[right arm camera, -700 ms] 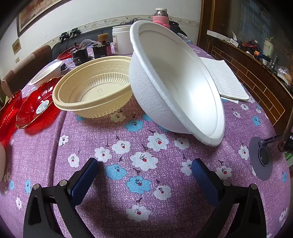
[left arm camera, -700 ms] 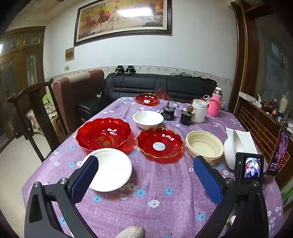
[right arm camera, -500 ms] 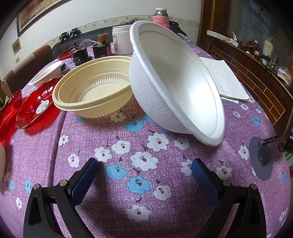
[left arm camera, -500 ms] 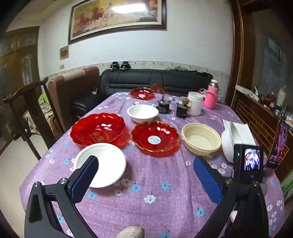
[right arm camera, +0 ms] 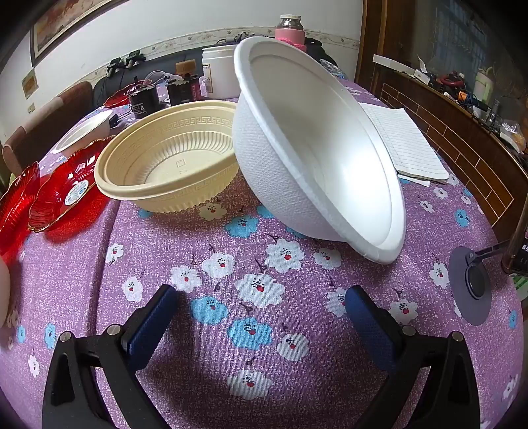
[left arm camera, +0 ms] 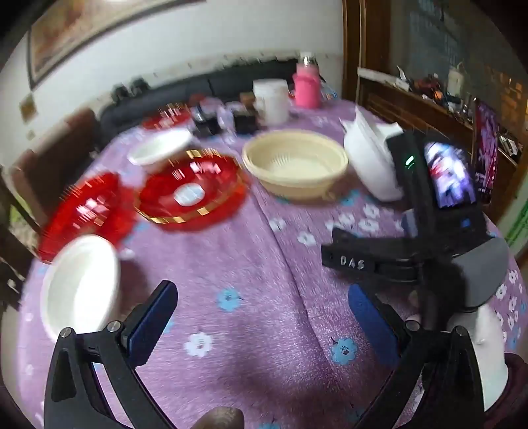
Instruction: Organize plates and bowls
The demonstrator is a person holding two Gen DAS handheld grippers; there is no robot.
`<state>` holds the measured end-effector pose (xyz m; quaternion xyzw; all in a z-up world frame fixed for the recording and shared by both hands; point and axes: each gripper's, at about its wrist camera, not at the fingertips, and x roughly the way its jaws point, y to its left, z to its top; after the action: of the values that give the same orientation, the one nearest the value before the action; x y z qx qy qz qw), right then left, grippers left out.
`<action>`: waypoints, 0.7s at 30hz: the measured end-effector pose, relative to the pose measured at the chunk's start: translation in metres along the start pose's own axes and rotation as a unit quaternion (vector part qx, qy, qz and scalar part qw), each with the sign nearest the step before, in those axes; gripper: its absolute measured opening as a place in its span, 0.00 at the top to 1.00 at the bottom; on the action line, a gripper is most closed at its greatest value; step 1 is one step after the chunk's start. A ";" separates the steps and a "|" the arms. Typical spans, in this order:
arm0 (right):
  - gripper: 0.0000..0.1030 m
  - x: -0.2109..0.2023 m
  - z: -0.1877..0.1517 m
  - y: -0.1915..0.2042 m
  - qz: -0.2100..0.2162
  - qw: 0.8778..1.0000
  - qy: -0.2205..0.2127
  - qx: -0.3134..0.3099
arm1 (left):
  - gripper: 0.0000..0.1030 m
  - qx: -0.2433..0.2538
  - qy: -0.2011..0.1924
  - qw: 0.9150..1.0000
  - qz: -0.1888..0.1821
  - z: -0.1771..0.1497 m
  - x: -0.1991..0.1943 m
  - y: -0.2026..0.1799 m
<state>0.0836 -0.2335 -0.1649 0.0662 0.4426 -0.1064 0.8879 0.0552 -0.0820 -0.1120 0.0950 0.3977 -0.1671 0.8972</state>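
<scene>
In the right wrist view a white foam bowl (right arm camera: 330,158) leans tilted on its side against a cream ribbed bowl (right arm camera: 171,158), just beyond my open right gripper (right arm camera: 260,313). A red plate (right arm camera: 66,194) lies left of them. The blurred left wrist view shows my open left gripper (left arm camera: 260,316) over bare cloth. Ahead of it lie a white plate (left arm camera: 79,290), two red plates (left arm camera: 194,191) (left arm camera: 85,211), a small white bowl (left arm camera: 161,148), the cream bowl (left arm camera: 297,165) and the tilted white bowl (left arm camera: 369,165). The right gripper's body with its lit screen (left arm camera: 445,178) stands at the right.
A purple flowered cloth (right arm camera: 257,330) covers the table. At the back stand a white jar (right arm camera: 217,76), a pink flask (right arm camera: 290,29) and dark jars (right arm camera: 145,99). A lined notepad (right arm camera: 406,145) lies right. A grey disc mount (right arm camera: 468,287) sits near the right edge.
The left gripper has swung right and dipped lower toward the table, blurring its view; the right gripper's body now looms closer. The right gripper and both bowls have not moved.
</scene>
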 end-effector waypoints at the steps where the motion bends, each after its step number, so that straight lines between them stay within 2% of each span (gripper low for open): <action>1: 0.01 0.000 0.000 0.000 0.000 1.000 0.000 0.000 | 0.00 -0.004 0.014 1.000 -0.013 0.001 0.010 0.003; 3: 0.01 0.000 0.000 0.000 0.000 1.000 0.000 0.000 | 0.00 -0.013 0.041 0.999 -0.019 -0.001 0.029 0.009; 10: 0.01 0.000 0.000 0.000 0.000 1.000 0.000 0.000 | 0.00 -0.058 0.072 0.995 -0.021 -0.012 0.052 0.026; 12: 0.01 0.000 0.000 0.000 0.000 1.000 0.000 0.000 | 0.00 -0.051 0.065 0.997 -0.008 -0.015 0.054 0.024; 16: 0.01 0.000 0.000 0.000 0.000 1.000 0.000 0.000 | 0.00 -0.034 0.078 0.996 0.012 -0.012 0.058 0.020; 21: 0.01 0.000 0.000 0.000 0.000 1.000 0.000 0.000 | 0.00 -0.038 0.078 0.996 0.014 -0.012 0.053 0.020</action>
<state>0.0836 -0.2335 -0.1648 0.0663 0.4426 -0.1063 0.8879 0.0882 -0.0720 -0.1590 0.0789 0.4715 -0.1310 0.8685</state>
